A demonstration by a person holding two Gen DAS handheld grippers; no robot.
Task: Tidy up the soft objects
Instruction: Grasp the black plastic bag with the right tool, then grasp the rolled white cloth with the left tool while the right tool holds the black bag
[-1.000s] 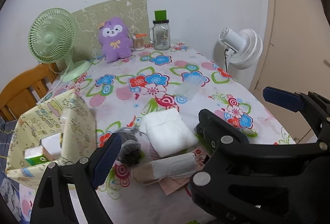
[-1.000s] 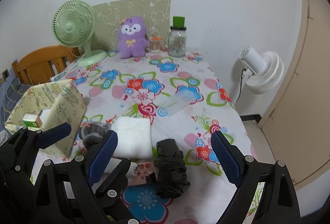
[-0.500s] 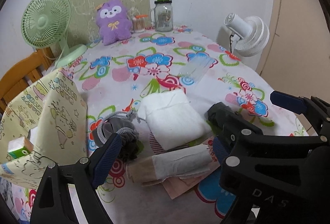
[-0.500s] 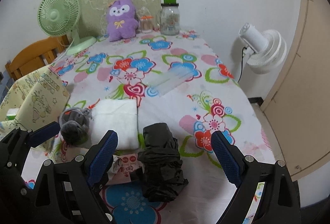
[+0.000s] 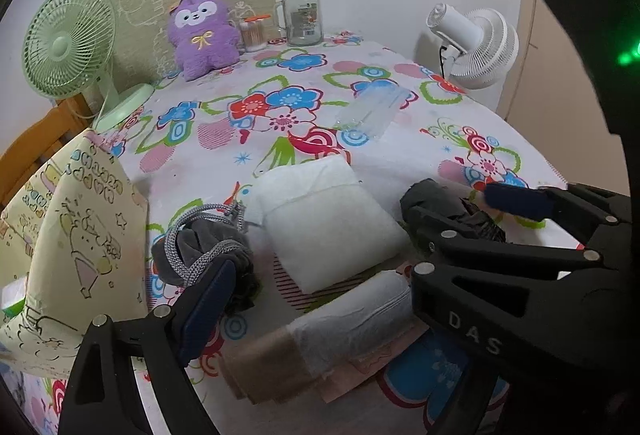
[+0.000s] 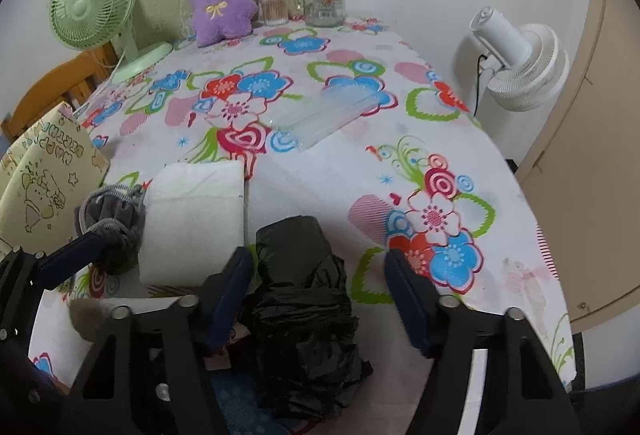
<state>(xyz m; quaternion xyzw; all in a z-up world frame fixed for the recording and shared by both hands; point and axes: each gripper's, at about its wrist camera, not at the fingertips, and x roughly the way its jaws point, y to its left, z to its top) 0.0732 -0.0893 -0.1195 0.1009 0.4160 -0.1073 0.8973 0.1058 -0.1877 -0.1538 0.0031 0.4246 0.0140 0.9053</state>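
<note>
A crumpled black plastic bag (image 6: 304,295) lies near the table's front edge, between the jaws of my right gripper (image 6: 316,275). Those jaws are closing; the right pad still stands clear of the bag. My left gripper (image 5: 320,275) is open over a white roll with a brown end (image 5: 340,331), and its left pad (image 5: 208,307) sits by a grey drawstring pouch (image 5: 204,247). Its right finger is hidden behind the right gripper. A folded white pad (image 5: 324,219) lies between the pouch and the bag. A purple plush (image 5: 200,35) sits at the back.
A patterned paper bag (image 5: 80,235) stands open at the table's left edge. On the floral cloth lies a clear plastic pack (image 5: 372,111). At the back are a green fan (image 5: 64,47), a glass jar (image 5: 302,15) and a toothpick pot. A white fan (image 6: 520,63) stands right of the table.
Both grippers have sunk toward the table, so the objects look larger. The right gripper's jaws have narrowed around the black bag. The left jaws stay as wide as before.
</note>
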